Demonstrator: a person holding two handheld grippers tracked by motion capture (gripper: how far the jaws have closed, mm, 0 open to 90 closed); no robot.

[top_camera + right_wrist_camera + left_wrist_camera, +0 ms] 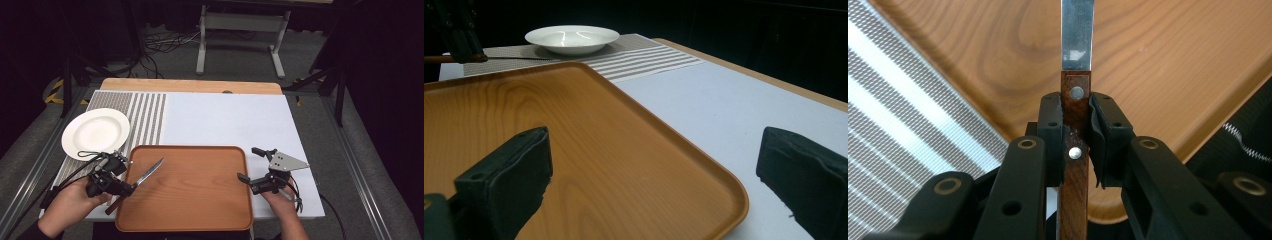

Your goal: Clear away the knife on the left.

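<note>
The left gripper is clamping the knife by its wooden handle, so the step looks like carrying it over the tray; doing it well means keeping the grip firm and the blade low and level (it is pointing out past the jaws, over the tray's near-left part). The right gripper is waiting at the tray's right edge, jaws wide apart and holding nothing. The plate is sitting on the striped mat, well clear.

In the left gripper view, the top edge is cutting off the knife blade, and the jaws are covering part of its wooden handle. In the high view, the tray is hiding the desk's near edge.
</note>
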